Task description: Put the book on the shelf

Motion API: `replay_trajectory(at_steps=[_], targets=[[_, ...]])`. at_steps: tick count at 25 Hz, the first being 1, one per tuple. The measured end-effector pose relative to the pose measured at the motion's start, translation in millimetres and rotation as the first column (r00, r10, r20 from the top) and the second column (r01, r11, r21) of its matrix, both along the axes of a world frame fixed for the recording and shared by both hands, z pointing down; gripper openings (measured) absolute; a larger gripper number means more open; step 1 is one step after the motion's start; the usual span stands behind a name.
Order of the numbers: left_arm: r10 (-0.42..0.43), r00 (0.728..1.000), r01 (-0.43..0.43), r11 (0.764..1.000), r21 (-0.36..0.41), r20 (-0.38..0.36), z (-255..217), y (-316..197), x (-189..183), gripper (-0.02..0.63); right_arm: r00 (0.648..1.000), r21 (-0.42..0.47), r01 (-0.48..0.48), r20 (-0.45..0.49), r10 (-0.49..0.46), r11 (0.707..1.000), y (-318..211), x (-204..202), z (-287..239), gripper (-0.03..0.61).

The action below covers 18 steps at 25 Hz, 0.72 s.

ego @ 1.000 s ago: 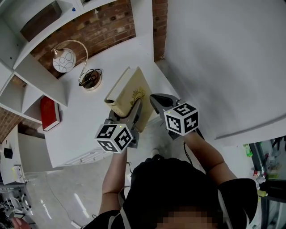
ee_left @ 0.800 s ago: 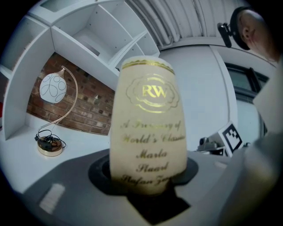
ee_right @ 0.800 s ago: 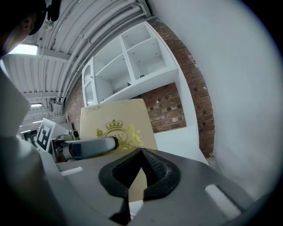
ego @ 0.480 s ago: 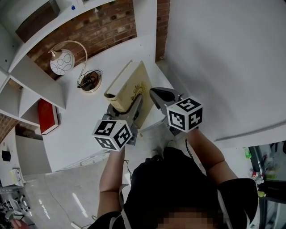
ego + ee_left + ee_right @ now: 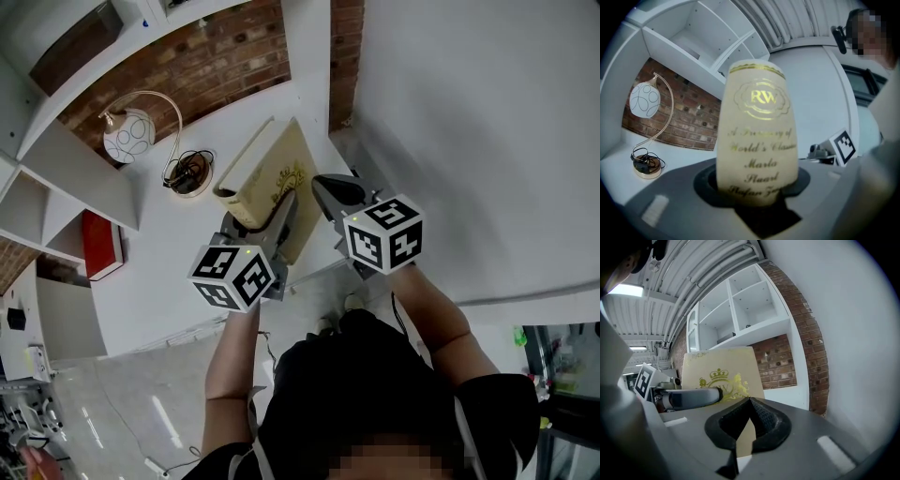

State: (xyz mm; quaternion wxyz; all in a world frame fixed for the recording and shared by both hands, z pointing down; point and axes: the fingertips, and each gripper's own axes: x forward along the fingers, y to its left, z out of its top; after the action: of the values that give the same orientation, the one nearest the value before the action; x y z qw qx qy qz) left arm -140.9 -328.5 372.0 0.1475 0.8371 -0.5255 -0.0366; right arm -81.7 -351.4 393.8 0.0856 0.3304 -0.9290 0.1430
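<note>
Book (image 5: 267,178): cream, gold print; held over the near right part of the table (image 5: 159,272); spine end in the left gripper (image 5: 258,225); cover faces the right gripper (image 5: 330,192)
Left gripper: clamped on the book's spine end; in its own view the spine rises straight out from between the jaws, gold "RW" crest near the top
Right gripper: jaws together at the tips, nothing between them; it sits just beside the book's right edge; in its own view the cover shows beyond the pads, with a left gripper finger (image 5: 691,397) lying across it
Table: white, plain top; set against the brick wall (image 5: 216,56)
Lamp (image 5: 131,131): on the table's far left part; round white shade with ring pattern, curved brass neck, round base with a coiled black cord; well apart from the book
Shelf (image 5: 84,159): white cubby unit left of the table; open compartments rise up the wall; more compartments above the brick band
Red book (image 5: 101,244): in a lower shelf compartment, left of the table edge
Room: smooth white wall (image 5: 469,112) to the right; pale glossy floor (image 5: 112,412) below the table's near edge
</note>
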Motion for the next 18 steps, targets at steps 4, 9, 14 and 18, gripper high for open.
replay_trajectory(at_steps=[4, 9, 14, 18], targets=[[-0.03, 1.0, 0.03, 1.0, -0.008, -0.001, -2, -15, 6, 0.212, 1.0, -0.004, 0.01, 0.007, -0.01, 1.0, -17, 8, -2, -0.003], [-0.051, 0.999, 0.051, 0.998, 0.021, 0.014, -20, -32, 14, 0.212, 1.0, 0.002, 0.025, -0.001, -0.025, 1.0, -35, 19, -10, -0.003], [-0.05, 0.998, 0.048, 0.997, 0.061, 0.03, -48, -54, 19, 0.212, 0.998, 0.027, 0.052, 0.025, -0.052, 0.998, -57, 26, -34, -0.003], [-0.042, 0.996, 0.037, 0.996, 0.076, 0.073, -71, -71, 26, 0.212, 0.997, 0.039, 0.068, 0.037, -0.069, 0.997, -76, 33, -54, -0.003]])
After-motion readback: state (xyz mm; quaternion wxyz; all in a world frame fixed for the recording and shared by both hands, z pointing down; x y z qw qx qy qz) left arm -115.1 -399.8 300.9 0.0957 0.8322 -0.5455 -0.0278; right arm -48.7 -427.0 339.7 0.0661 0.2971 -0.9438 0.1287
